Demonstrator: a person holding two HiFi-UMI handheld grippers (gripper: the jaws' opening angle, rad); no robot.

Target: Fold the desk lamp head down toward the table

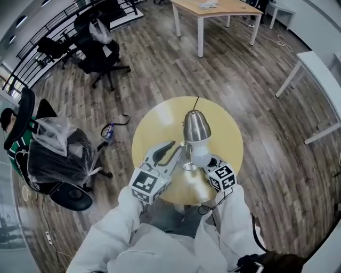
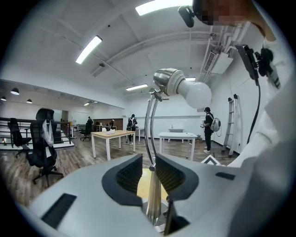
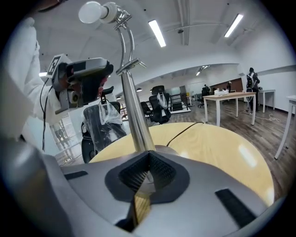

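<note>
A chrome desk lamp stands on the round yellow table. Its head is up, with the white bulb pointing toward me. My left gripper is level with the lamp's curved stem. In the left gripper view the jaws stand slightly apart around the stem, and the pads are not pressing on it. My right gripper is low on the right, by the lamp's base. In the right gripper view its jaws meet, empty, just short of the lamp's post. The left gripper shows beside the post.
The lamp's black cord runs off the table's far edge. Office chairs, one draped in plastic, stand at the left. A bottle lies on the wood floor. A wooden desk and a white table stand farther off.
</note>
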